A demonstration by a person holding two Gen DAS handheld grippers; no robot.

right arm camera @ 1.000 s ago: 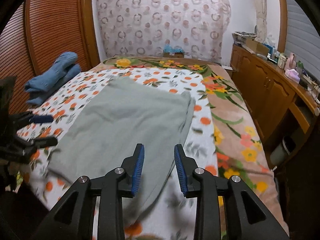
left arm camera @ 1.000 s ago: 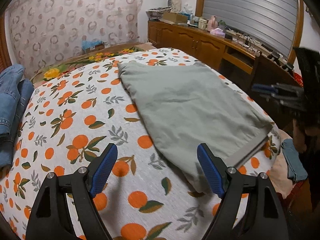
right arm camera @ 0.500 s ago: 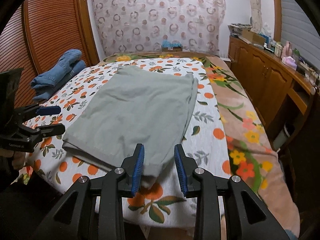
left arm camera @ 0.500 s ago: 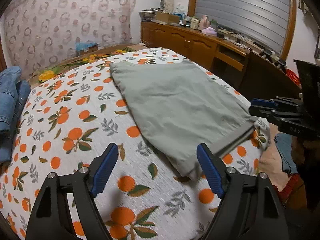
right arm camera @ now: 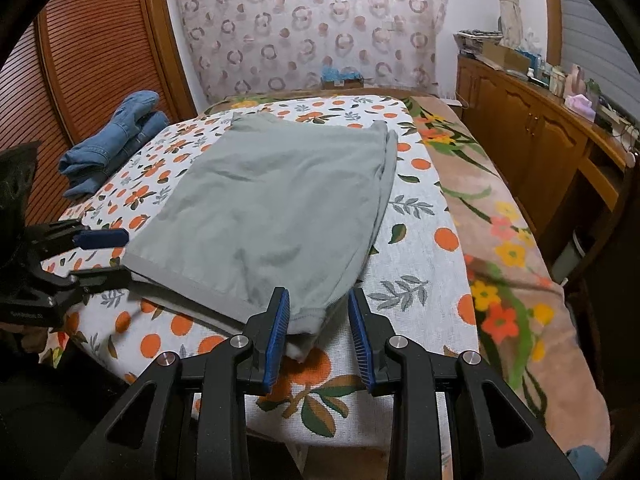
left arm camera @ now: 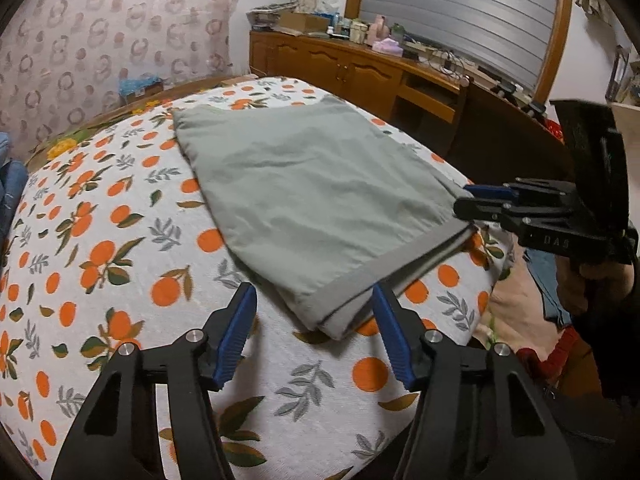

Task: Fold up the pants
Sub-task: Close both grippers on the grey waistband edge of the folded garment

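Note:
Grey-green pants [left arm camera: 312,196] lie flat on the orange-print bedspread [left arm camera: 100,248], folded over lengthwise, waistband toward me. They also show in the right wrist view [right arm camera: 276,208]. My left gripper [left arm camera: 314,336] is open, its jaws straddling the near waistband corner without gripping it. My right gripper [right arm camera: 316,328] is open around the other waistband corner, and it shows from the side in the left wrist view [left arm camera: 476,200]. The left gripper shows at the left of the right wrist view [right arm camera: 104,252].
Folded blue jeans [right arm camera: 116,140] lie at the bed's far left. A wooden cabinet [right arm camera: 532,136] with clutter on top runs along the right. A louvred wooden wardrobe [right arm camera: 92,52] stands left. A floral blanket [right arm camera: 500,240] covers the bed's right side.
Both grippers have dropped toward the waistband end of the pants. The left jaws have narrowed and the right jaws have widened, each now straddling a corner.

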